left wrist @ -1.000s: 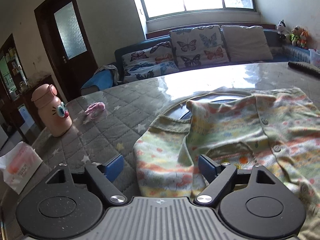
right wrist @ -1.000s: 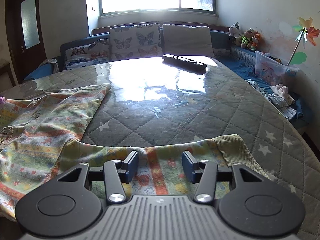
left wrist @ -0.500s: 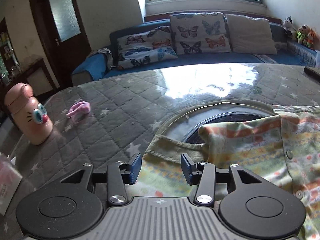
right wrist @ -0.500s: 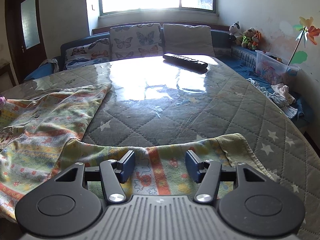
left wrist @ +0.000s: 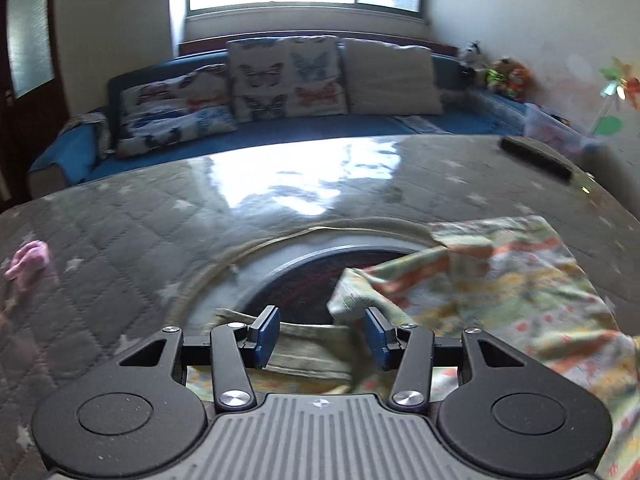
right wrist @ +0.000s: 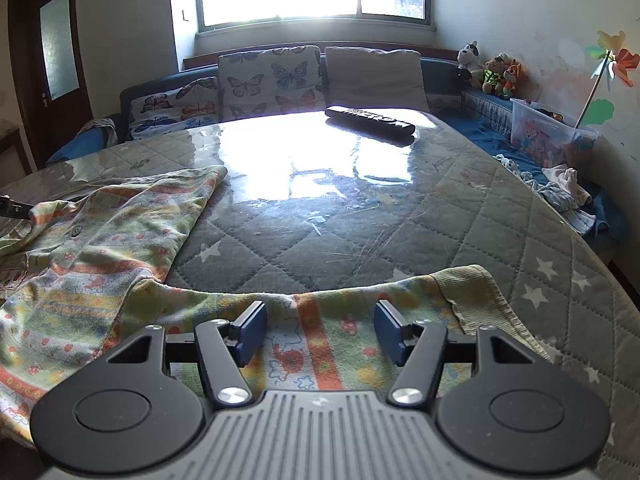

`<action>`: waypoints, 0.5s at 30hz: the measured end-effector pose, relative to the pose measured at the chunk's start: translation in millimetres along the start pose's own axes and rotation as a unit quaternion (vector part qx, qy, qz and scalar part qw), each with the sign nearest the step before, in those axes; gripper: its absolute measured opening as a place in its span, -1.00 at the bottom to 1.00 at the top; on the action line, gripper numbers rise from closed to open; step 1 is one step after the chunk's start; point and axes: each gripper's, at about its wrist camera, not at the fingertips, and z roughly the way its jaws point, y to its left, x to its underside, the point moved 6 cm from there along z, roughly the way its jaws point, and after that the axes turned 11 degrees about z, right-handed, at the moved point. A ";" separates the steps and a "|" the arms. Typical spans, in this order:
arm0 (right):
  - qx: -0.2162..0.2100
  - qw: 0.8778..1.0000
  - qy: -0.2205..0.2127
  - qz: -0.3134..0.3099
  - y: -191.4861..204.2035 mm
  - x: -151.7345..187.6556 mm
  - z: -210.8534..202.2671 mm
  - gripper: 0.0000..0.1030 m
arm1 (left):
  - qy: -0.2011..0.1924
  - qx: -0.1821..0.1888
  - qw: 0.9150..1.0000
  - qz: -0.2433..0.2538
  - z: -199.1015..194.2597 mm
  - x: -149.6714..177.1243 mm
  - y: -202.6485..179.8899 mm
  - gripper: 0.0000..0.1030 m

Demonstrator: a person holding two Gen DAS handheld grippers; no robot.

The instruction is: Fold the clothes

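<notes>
A colourful striped baby top (right wrist: 100, 248) lies spread on the quilted table (right wrist: 320, 220). Its sleeve (right wrist: 320, 312), ending in a green ribbed cuff (right wrist: 476, 296), runs flat across under my right gripper (right wrist: 320, 332). The right jaws are opening and the pads stand clear of the cloth. In the left wrist view, which is blurred, the top (left wrist: 500, 280) fills the right side. My left gripper (left wrist: 322, 334) hangs over its other green cuff (left wrist: 308, 344). The left jaws are opening slightly, with cloth lying between the pads but not pinched.
A black remote (right wrist: 370, 120) lies at the table's far side. A small pink item (left wrist: 28, 258) sits at the left edge. A dark round inset (left wrist: 304, 280) shows under the glass. Behind the table stand a sofa with butterfly cushions (left wrist: 280, 80) and a plastic box (right wrist: 548, 136).
The left gripper swung to the right along the garment onto the cuff, and its jaws narrowed; the pink bottle left its view. The right gripper stayed put while its jaws widened over the sleeve.
</notes>
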 end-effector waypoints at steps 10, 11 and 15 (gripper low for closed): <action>-0.001 1.000 0.000 0.000 -0.1 0.1 -1.0 0.27 | 0.009 0.033 0.999 0.026 6.2 2.7 -31.8 -0.03; -0.001 1.000 0.000 0.000 0.2 0.2 -0.7 0.27 | 0.009 0.033 0.999 0.021 6.4 2.1 -29.6 -0.03; -0.001 1.000 0.000 0.001 0.7 0.2 -0.1 0.28 | 0.007 0.039 0.999 0.007 5.8 0.1 -23.2 -0.35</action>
